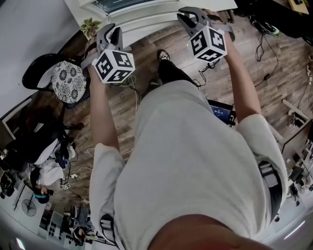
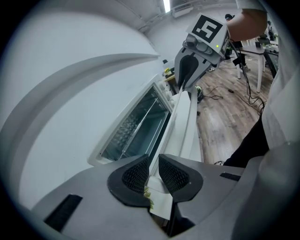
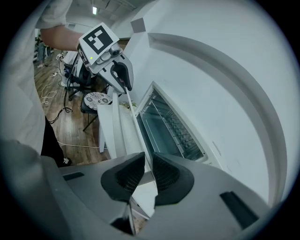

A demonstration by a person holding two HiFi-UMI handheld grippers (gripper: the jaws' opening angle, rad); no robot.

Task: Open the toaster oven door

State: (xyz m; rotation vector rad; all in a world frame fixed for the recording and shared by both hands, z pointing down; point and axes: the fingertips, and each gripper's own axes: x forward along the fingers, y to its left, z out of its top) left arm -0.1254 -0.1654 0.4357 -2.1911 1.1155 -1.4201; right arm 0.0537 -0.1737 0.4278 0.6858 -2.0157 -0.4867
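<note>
Soft, even light falls from overhead, and a ceiling light strip burns out to a white bar at the top of the left gripper view. The white toaster oven door and wall nearly wash out, with only faint shadows. Both gripper views bend straight lines and go black at the corners. In the head view, the shirt nearest the lens is blurred.

- A black chair with a round, flower-patterned cushion stands to the left on the wooden floor.
- A small leafy plant sits near it.
- Dark cables trail over the boards at the right.
- A blue-lit screen glows lower down.
</note>
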